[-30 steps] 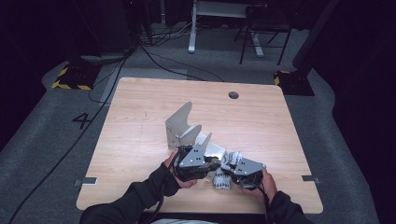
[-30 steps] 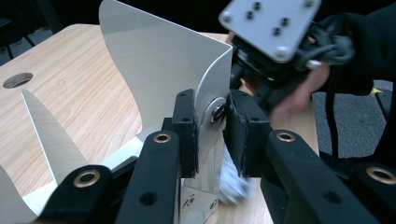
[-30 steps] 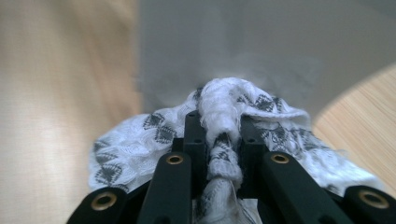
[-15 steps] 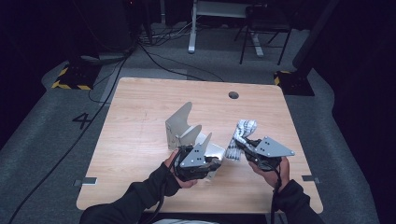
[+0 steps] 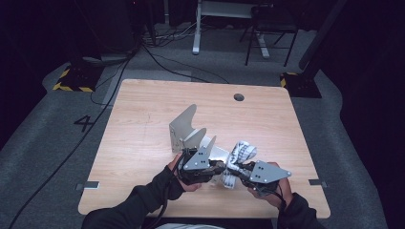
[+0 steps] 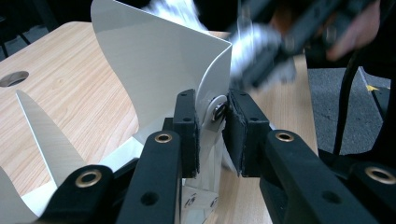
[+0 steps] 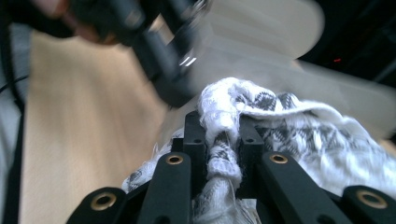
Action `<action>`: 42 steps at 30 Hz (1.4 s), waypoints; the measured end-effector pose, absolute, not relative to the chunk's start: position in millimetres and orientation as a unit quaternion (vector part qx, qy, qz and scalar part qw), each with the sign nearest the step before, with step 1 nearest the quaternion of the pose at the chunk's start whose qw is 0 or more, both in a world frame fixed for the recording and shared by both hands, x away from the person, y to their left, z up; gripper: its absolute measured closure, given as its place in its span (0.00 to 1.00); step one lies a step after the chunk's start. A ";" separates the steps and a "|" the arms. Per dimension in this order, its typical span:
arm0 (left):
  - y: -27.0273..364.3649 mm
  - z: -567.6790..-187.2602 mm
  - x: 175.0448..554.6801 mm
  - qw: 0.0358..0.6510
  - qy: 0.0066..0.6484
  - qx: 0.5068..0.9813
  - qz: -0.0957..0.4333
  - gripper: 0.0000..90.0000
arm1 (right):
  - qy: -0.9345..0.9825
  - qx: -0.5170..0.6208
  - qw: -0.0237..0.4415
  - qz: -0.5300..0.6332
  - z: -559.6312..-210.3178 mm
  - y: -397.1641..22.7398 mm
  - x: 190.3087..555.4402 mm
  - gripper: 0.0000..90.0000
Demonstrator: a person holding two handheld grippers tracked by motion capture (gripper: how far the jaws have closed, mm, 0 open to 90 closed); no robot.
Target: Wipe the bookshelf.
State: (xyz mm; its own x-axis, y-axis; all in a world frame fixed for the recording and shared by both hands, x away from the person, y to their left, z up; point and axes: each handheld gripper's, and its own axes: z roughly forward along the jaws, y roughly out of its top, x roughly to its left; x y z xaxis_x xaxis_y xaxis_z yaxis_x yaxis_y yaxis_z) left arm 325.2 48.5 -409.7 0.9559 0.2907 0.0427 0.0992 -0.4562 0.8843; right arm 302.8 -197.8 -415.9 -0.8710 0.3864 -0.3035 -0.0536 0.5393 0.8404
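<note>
Two grippers: both work at the near edge of the table (image 5: 143, 124), close together, each in one hand of the person.
Left gripper (image 5: 217, 168): its jaws are closed on a thin wing of the white metal bracket (image 6: 159, 60), with only the sheet and a small screw head (image 6: 216, 108) between the pads. I judge this grip is there to keep the bracket from sliding.
Right gripper (image 5: 237, 170): its jaws are shut tight on a twisted bunch of the black-and-white patterned cloth (image 7: 280, 116); the pads almost meet around the fabric.
Cloth position: it is lifted off the table just right of the bracket, one end hanging under the right gripper and the other end bulging up on the far side of it.
Why so held: a pinch on a gathered fold gives a firm hold on soft fabric, so the cloth can probably be drawn over or pushed against the bracket.
Bracket position: it stands upright near the middle of the table, its wings rising on the far side of the grippers.
Far part: a round cable hole (image 5: 239, 97) lies near the far edge.
</note>
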 end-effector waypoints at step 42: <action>22.2 -410.1 332.1 0.509 0.108 0.848 0.098 0.86 | 0.828 0.176 0.240 0.474 -417.6 -227.5 324.4 0.87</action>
